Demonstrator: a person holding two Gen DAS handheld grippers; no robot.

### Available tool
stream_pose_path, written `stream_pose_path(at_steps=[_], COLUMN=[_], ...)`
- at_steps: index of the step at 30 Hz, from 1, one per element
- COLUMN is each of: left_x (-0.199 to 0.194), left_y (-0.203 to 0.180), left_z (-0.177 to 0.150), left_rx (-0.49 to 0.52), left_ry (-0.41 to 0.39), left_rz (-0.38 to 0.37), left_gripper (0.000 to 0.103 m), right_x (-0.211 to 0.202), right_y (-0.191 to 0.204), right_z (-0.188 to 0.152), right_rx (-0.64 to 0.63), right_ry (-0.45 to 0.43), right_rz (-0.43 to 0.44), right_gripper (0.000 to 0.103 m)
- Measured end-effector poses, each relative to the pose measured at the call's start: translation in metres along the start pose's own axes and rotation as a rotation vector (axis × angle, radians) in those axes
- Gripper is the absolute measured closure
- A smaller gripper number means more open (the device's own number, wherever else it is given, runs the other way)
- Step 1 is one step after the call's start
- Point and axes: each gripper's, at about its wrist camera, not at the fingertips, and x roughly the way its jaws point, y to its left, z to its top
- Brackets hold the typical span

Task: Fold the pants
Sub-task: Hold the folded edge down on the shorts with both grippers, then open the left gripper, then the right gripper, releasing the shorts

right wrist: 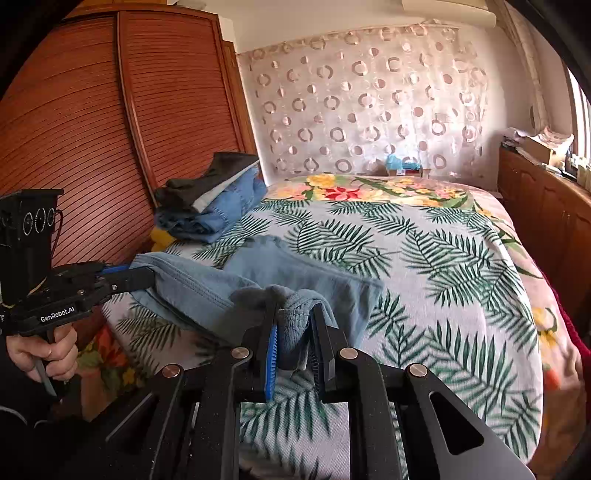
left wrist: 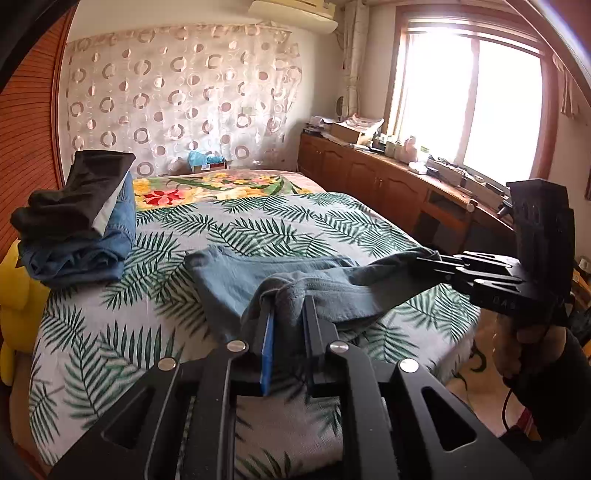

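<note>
Grey-blue pants (left wrist: 280, 273) pinched tight by left gripper (left wrist: 288, 314) and right gripper (right wrist: 293, 325); window (left wrist: 469, 107) only in left view, louvred wardrobe (right wrist: 110, 147) mostly right.

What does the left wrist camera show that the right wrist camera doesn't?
Only the left wrist view shows the bright wood-framed window, the white air conditioner and the right hand-held gripper from the side. Only the right wrist view shows the broad slatted wooden wardrobe doors and the left hand-held gripper from the side. Both show the grey-blue pants pinched by both grippers, the leaf-print bedspread and the stack of folded clothes.
</note>
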Motion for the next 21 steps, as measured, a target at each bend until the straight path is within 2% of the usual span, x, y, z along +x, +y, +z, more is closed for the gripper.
stream_pose_path(at_steps=[9,11,13,18,21], left_x=[0.029,0.034,0.042,0.062,0.067], left_y=[0.017,0.021,0.026,0.036,0.038], left_z=[0.015,0.015,0.012,0.002,-0.004], left_rx=[-0.007,0.001,0.013,-0.001,-0.003], left_ry=[0.016,0.010,0.011,0.085,0.103], left_rz=[0.030,0.035,0.058,0.060,0.060], left_gripper=[0.086,0.083,0.074,0.065,0.060], right_x=[0.048,0.056,0.065,0.079,0.083], right_y=[-0.010,-0.011,-0.010,-0.005,-0.003], right_z=[0.017,0.020,0.022,0.020,0.023], right_rx=[0.020,0.017,0.003,-0.007,-0.010], right_ry=[0.029,0.037,0.050,0.074,0.081], right_rz=[-0.023,-0.029,-0.054,-0.078,-0.081], right_gripper=[0.088,0.088,0.088,0.088,0.088])
